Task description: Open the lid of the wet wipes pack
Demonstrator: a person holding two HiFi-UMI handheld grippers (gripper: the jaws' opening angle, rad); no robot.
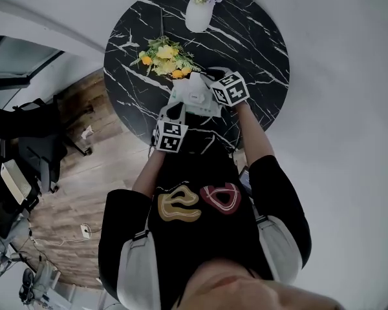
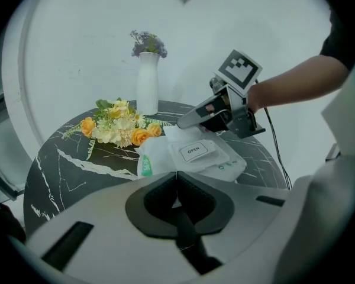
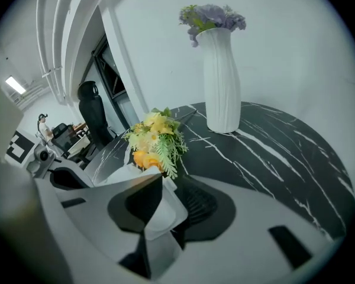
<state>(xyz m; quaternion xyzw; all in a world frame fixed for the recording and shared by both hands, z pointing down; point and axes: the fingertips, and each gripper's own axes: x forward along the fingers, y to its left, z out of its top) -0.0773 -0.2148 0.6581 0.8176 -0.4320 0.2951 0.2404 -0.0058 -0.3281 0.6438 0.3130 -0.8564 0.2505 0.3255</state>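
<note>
The white wet wipes pack (image 1: 194, 99) lies in the middle of the round black marble table (image 1: 262, 57). In the left gripper view its flat lid (image 2: 193, 151) carries an OPEN label and lies flush on the pack (image 2: 225, 164). My left gripper (image 2: 176, 174) pinches the pack's near edge, jaws together. My right gripper (image 2: 184, 122) reaches in over the far end, where the film stands up a little. In the right gripper view a white fold of the pack (image 3: 157, 215) sits loosely in the gap of my right gripper (image 3: 168, 185), whose jaws stand apart.
A bouquet of yellow and orange flowers (image 1: 165, 58) lies just behind the pack. A tall white vase (image 1: 199, 10) with purple flowers stands at the table's far edge. Left of the table are a wooden floor, an office chair (image 1: 32, 154) and equipment.
</note>
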